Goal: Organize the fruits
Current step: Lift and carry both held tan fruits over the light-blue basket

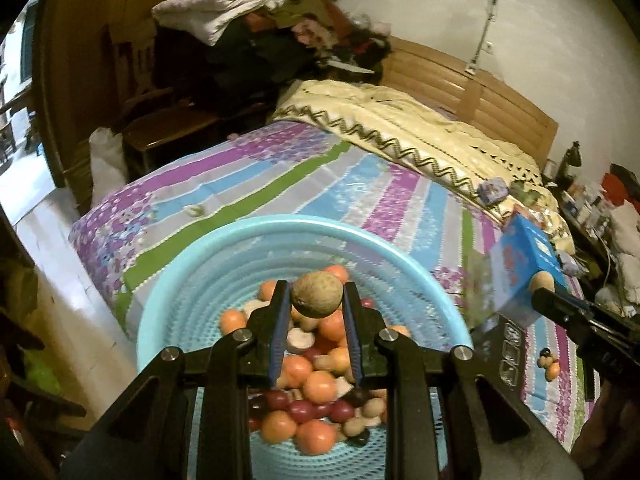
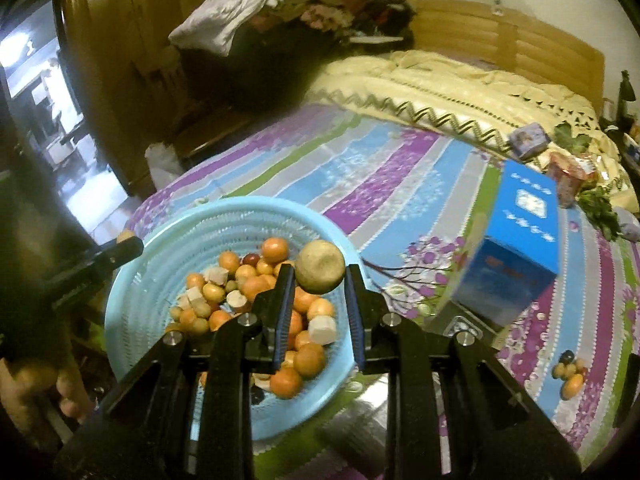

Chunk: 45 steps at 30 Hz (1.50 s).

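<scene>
A light blue mesh basket (image 1: 168, 280) (image 2: 132, 280) sits on the bed, filled with several orange, dark red and tan fruits (image 1: 316, 384) (image 2: 248, 284). My left gripper (image 1: 316, 289) is shut on a round brownish fruit (image 1: 316, 300) above the basket. My right gripper (image 2: 319, 271) is shut on a similar round brown-green fruit (image 2: 320, 264) over the basket's right rim. In the left wrist view the right gripper (image 1: 541, 289) shows at the right with its tan fruit (image 1: 542, 279). The left gripper (image 2: 130, 245) shows at the left edge of the right wrist view.
A blue carton (image 1: 520, 264) (image 2: 516, 248) stands on the striped bedsheet (image 2: 380, 168) right of the basket. A small pile of fruits (image 1: 548, 362) (image 2: 568, 372) lies on the sheet nearer me. A cream quilt (image 2: 460, 92) and a clothes heap lie beyond.
</scene>
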Each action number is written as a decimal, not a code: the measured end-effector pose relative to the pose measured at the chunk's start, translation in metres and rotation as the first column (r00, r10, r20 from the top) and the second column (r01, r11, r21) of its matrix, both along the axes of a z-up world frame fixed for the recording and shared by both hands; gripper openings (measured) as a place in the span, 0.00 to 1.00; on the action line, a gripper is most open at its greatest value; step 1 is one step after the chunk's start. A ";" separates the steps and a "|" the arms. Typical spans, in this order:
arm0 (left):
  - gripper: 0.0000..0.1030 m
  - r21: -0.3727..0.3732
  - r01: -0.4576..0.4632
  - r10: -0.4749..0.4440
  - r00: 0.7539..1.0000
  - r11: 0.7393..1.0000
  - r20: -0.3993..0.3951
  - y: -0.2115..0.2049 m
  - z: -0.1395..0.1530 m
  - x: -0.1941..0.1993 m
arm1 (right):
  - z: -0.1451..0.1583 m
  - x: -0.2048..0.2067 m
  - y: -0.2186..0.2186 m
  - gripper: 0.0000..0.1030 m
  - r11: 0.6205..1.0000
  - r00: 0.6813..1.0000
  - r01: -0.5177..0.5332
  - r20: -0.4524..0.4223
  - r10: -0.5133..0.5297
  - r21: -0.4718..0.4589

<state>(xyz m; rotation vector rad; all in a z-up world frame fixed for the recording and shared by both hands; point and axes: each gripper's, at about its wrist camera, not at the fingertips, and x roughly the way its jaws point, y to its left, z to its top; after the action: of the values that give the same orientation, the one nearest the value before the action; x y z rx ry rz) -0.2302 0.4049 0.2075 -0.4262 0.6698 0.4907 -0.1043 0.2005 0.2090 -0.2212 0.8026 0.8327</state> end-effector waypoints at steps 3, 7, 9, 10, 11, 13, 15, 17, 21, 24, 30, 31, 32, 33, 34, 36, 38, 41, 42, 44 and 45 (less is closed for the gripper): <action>0.25 -0.011 -0.013 0.013 1.000 1.000 -0.010 0.010 -0.006 -0.003 | -0.006 -0.001 0.010 0.25 1.000 1.000 -0.017 -0.019 0.017 -0.016; 0.25 -0.023 -0.025 0.024 1.000 0.999 -0.016 0.018 -0.012 -0.006 | -0.009 -0.003 0.018 0.25 0.999 0.999 -0.032 -0.034 0.031 -0.028; 0.25 -0.027 -0.026 0.026 1.000 0.999 -0.018 0.021 -0.014 -0.007 | -0.010 -0.003 0.020 0.25 0.999 0.999 -0.037 -0.041 0.036 -0.030; 0.25 -0.029 -0.027 0.027 0.999 0.999 -0.019 0.022 -0.015 -0.007 | -0.010 -0.003 0.021 0.25 0.999 0.998 -0.038 -0.043 0.037 -0.032; 0.25 -0.030 -0.028 0.027 0.999 0.999 -0.020 0.022 -0.016 -0.007 | -0.011 -0.003 0.022 0.25 0.999 0.998 -0.040 -0.044 0.039 -0.034; 0.25 -0.033 -0.029 0.029 0.999 0.999 -0.022 0.024 -0.017 -0.007 | -0.011 -0.003 0.024 0.25 0.998 0.998 -0.043 -0.047 0.041 -0.036; 0.25 -0.036 -0.030 0.029 0.999 0.999 -0.022 0.025 -0.018 -0.007 | -0.011 -0.003 0.025 0.25 0.998 0.998 -0.045 -0.051 0.043 -0.039; 0.25 -0.036 -0.030 0.029 0.999 0.999 -0.022 0.026 -0.018 -0.006 | -0.012 -0.002 0.027 0.25 0.998 0.997 -0.047 -0.055 0.045 -0.039; 0.25 -0.037 -0.027 0.026 0.999 0.999 -0.025 0.026 -0.019 -0.006 | -0.014 -0.002 0.030 0.25 0.998 0.997 -0.054 -0.065 0.052 -0.038; 0.25 -0.038 -0.026 0.025 0.999 0.999 -0.026 0.027 -0.021 -0.006 | -0.015 -0.002 0.031 0.25 0.998 0.996 -0.057 -0.070 0.054 -0.037; 0.25 -0.040 -0.026 0.025 0.999 0.999 -0.027 0.027 -0.022 -0.006 | -0.015 -0.003 0.032 0.25 0.998 0.996 -0.057 -0.070 0.055 -0.038; 0.25 -0.040 -0.026 0.025 0.999 0.999 -0.027 0.027 -0.023 -0.006 | -0.015 -0.003 0.032 0.25 0.998 0.996 -0.058 -0.071 0.055 -0.038; 0.25 -0.040 -0.025 0.024 0.999 0.999 -0.028 0.027 -0.023 -0.006 | -0.015 -0.003 0.032 0.25 0.998 0.996 -0.058 -0.071 0.056 -0.038; 0.25 -0.040 -0.025 0.024 0.999 0.999 -0.028 0.026 -0.024 -0.006 | -0.015 -0.003 0.031 0.25 0.998 0.996 -0.059 -0.070 0.056 -0.039; 0.25 -0.040 -0.025 0.024 0.999 0.999 -0.029 0.026 -0.025 -0.006 | -0.015 -0.003 0.032 0.25 0.997 0.996 -0.059 -0.070 0.056 -0.040; 0.25 -0.039 -0.023 0.022 0.999 0.999 -0.029 0.025 -0.026 -0.006 | -0.015 -0.003 0.032 0.25 0.997 0.996 -0.059 -0.073 0.056 -0.039; 0.25 -0.040 -0.024 0.023 0.999 0.999 -0.030 0.025 -0.026 -0.006 | -0.016 -0.003 0.032 0.25 0.997 0.996 -0.060 -0.073 0.057 -0.041; 0.25 -0.039 -0.025 0.023 0.999 0.999 -0.030 0.024 -0.027 -0.006 | -0.017 -0.003 0.032 0.25 0.997 0.996 -0.061 -0.074 0.058 -0.041; 0.25 -0.040 -0.024 0.023 0.999 0.999 -0.030 0.025 -0.026 -0.005 | -0.017 -0.003 0.033 0.25 0.997 0.996 -0.062 -0.074 0.058 -0.041; 0.25 -0.041 -0.024 0.023 0.999 0.999 -0.030 0.025 -0.026 -0.006 | -0.017 -0.003 0.033 0.25 0.997 0.996 -0.059 -0.074 0.056 -0.041; 0.25 -0.041 -0.024 0.023 0.999 0.999 -0.030 0.025 -0.026 -0.005 | -0.017 -0.003 0.033 0.25 0.997 0.996 -0.060 -0.074 0.057 -0.041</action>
<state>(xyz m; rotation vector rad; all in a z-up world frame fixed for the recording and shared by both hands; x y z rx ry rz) -0.2357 0.4299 0.1814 -0.4666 0.7046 0.5068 -0.1072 0.2336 0.1920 -0.2551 0.8861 0.8828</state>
